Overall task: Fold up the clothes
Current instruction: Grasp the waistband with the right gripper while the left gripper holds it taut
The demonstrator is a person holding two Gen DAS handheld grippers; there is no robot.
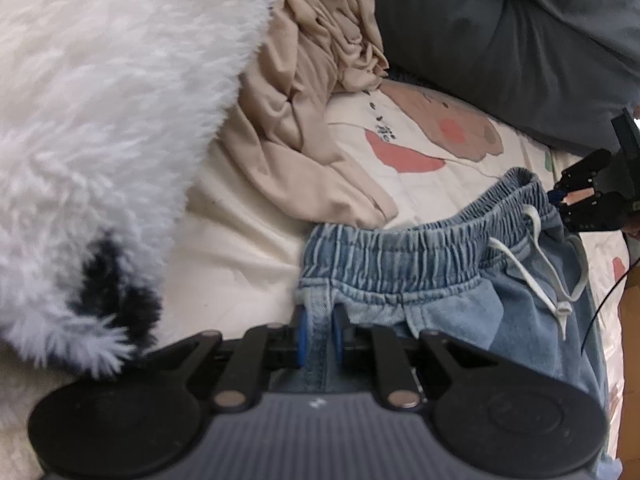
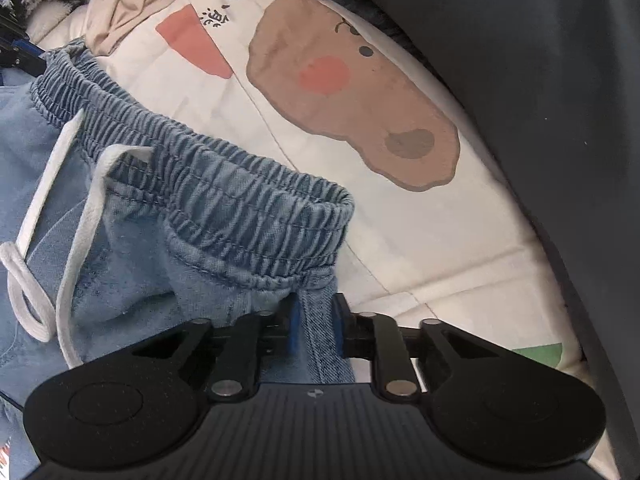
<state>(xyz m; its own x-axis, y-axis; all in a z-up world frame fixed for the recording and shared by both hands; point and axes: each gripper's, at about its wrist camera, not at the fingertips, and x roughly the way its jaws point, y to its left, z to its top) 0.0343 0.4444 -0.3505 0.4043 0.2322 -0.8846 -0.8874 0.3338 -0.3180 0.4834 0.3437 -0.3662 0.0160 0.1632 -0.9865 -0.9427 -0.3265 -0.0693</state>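
Left tool [image 1: 319,334] clamps denim shorts [image 1: 440,280] waistband corner; fluffy white plush [image 1: 112,120] beside.

The bed cover [image 2: 400,240] has a few small dark marks printed on it. They sit just beside the red shape [image 2: 192,44] and near the big brown bear picture [image 2: 352,100]. They look like writing [image 2: 218,20], but they are too small and blurry to read. The same marks [image 1: 380,122] show in the left wrist view, also too blurry. No other words, numbers or brand names can be read.
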